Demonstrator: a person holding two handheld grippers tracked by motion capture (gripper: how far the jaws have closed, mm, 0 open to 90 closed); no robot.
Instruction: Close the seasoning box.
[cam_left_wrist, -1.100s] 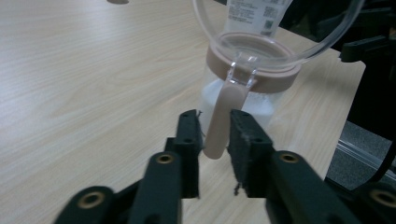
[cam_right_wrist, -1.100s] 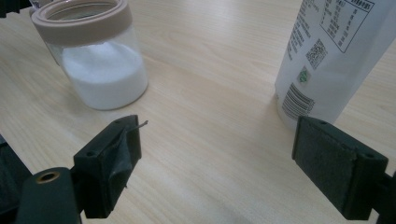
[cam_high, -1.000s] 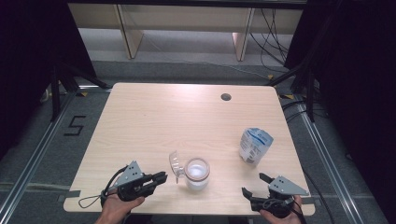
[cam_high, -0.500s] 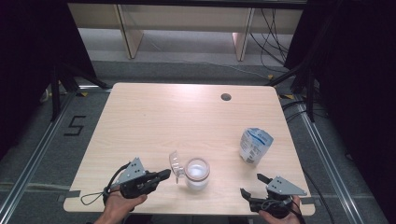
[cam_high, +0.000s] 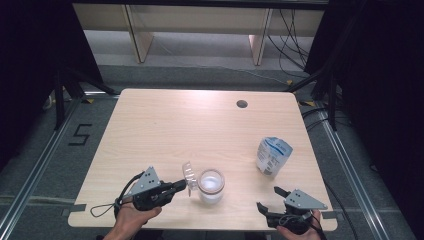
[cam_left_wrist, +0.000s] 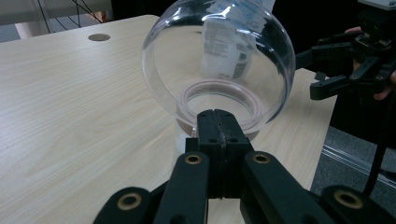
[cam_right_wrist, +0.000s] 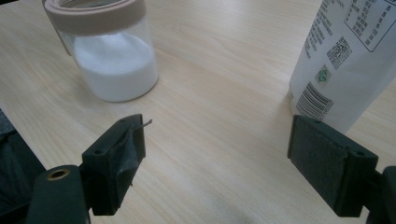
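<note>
Pinching the edge of a clear round plastic lid at the near edge of the pale wooden tabletop, left gripper with jaws pressed fully together on the lid's rim, lid standing tilted up just off the mouth of a clear glass jar with a pinkish collar half full of white powder. Jar sitting on the tabletop directly beyond that gripper, mouth uncovered. Resting to the right of the jar, near the front edge, right gripper with jaws spread wide and nothing between them, pointing toward the jar and the pouch. Standing upright farther back and to the right of the jar, well apart from it, a white and blue printed stand-up pouch, top apparently open, though hard to tell. Farther still beyond the jar, a small dark round hole in the tabletop.

Judging from this: opening of the jar done or nearly so, lid not yet set down; pouch untouched; likely left, picking up the pouch and pouring into the jar.
</note>
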